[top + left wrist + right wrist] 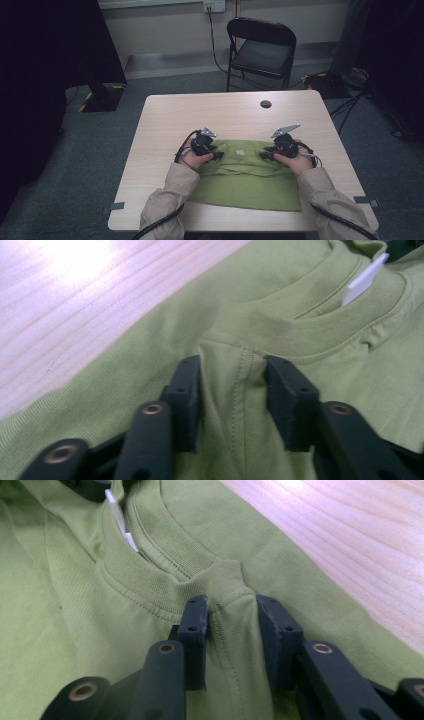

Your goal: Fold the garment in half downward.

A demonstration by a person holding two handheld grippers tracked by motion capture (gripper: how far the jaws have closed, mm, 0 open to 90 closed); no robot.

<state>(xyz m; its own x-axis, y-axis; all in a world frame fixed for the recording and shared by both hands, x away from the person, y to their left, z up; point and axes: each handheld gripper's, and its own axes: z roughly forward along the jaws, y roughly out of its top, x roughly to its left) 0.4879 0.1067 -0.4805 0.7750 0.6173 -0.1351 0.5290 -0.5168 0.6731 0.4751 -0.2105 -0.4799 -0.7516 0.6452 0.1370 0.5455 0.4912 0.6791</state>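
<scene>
Two tongs, left [232, 402] and right [232, 642], each pinch one green shirt [250, 182] at its shoulder seams.

- A shirt [245, 177] lies on the near half of the table [165, 120].
- The left gripper [212, 151] sits at the shirt's far left, the right gripper [267, 152] at its far right.
- The label [240, 152] lies between them.
- A chair [262, 50] stands beyond the table's far edge.
</scene>
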